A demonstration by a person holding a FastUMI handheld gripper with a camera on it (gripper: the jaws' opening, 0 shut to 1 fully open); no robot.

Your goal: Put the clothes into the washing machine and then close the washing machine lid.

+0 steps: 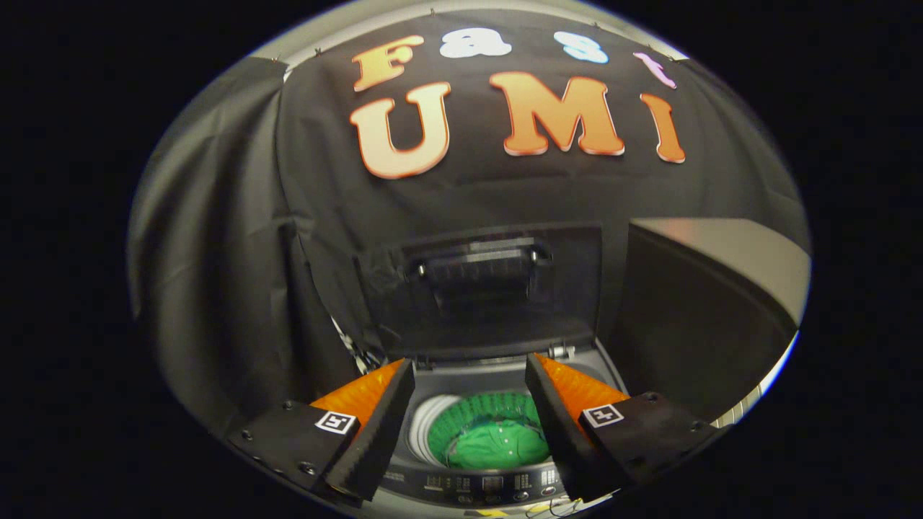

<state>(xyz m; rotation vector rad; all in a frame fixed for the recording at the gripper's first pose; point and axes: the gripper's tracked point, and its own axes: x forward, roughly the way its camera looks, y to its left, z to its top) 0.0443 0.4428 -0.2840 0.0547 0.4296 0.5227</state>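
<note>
Inside the drum of the washing machine [497, 432], below and between the two fingers, a green garment [497, 445] is lying bunched up; small pale dots on it may be buttons, can't confirm. Clothes are looking already loaded, so the remaining step is prob. the lid [497, 288], which is standing raised behind the drum opening, leaning back toward the booth's cloth wall. Hand-held gripper [470, 378] is hovering above the opening w/ fingers spread wide, nothing pinched. Lid is showing as a dark, flat, rigid panel w/ a ribbed handle recess [479, 268] near its upper edge and hinges at the base, just beyond the fingertips. Handling judgement: stiff, hinged, likely moderate weight, smooth surface so prob. slippery for a pinch; best purchase is looking like the top edge or handle recess, pulling fwd and down. May drop fast once past balance pt. Control panel [490, 484] is sitting at the front rim, nearest the gripper body. A dark box-like object [707, 310] is standing right of the machine.
</note>
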